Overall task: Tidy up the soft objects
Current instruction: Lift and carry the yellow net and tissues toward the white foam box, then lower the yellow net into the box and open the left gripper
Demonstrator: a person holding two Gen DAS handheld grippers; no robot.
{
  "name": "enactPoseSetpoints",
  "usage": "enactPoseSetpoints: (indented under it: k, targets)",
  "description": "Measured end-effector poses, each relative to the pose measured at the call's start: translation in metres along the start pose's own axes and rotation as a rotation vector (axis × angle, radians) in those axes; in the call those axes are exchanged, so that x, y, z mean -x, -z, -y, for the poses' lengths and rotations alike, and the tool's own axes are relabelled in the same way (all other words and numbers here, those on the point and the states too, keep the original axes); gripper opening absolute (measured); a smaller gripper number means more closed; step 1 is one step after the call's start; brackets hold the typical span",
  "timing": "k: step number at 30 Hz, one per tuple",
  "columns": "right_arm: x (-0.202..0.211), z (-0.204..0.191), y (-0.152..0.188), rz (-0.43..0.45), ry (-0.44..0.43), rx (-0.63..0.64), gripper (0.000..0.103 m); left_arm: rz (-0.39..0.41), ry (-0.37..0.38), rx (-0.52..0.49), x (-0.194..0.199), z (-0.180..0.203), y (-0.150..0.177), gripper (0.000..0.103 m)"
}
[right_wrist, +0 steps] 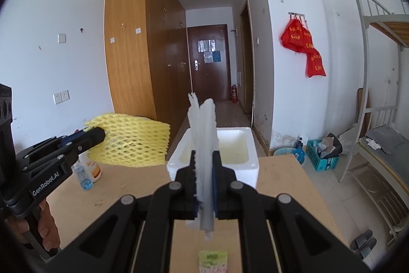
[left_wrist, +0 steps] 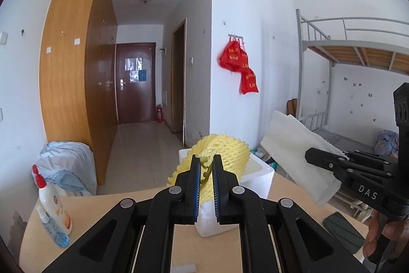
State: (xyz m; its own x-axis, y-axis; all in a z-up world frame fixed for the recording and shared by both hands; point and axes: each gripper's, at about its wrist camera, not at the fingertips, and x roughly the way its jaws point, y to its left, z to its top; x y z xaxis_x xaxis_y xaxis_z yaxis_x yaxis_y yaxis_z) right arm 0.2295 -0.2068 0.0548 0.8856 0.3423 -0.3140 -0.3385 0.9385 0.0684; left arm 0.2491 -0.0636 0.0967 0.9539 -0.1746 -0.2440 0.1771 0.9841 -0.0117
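Observation:
My left gripper (left_wrist: 206, 162) is shut on a yellow foam net sleeve (left_wrist: 225, 152), held in the air above the wooden table (left_wrist: 102, 206). The same yellow foam net (right_wrist: 133, 142) shows at the left of the right wrist view, with the left gripper (right_wrist: 98, 133) clamped on its edge. My right gripper (right_wrist: 204, 157) is shut on a white foam sheet (right_wrist: 203, 124) that stands edge-on between its fingers. That white foam sheet (left_wrist: 296, 145) appears flat at the right of the left wrist view. An open white foam box (right_wrist: 222, 147) sits on the table just beyond both grippers.
Two bottles (left_wrist: 53, 206) stand at the table's left edge. A dark phone (left_wrist: 343, 228) lies at its right side, and a small green packet (right_wrist: 213, 260) near the front. A metal bunk bed (right_wrist: 378, 83), floor clutter (right_wrist: 322, 152) and a wooden wardrobe (left_wrist: 74, 83) surround the table.

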Motion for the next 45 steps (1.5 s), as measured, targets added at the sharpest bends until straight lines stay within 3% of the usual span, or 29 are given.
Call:
enactPoseSetpoints:
  k: [17,36,45]
  targets:
    - [-0.063,0.015,-0.018,-0.065,0.001,-0.002,0.011,-0.044,0.002,-0.002,-0.070,-0.008,-0.007,0.009]
    - [-0.102,0.019,-0.035,-0.087,0.041,0.021,0.011,-0.073,0.003,-0.009,-0.131,-0.016,-0.016,0.009]
    - [-0.121,0.027,-0.033,-0.117,0.054,-0.007,0.011,-0.154,0.036,0.008,-0.172,-0.020,-0.007,0.009]
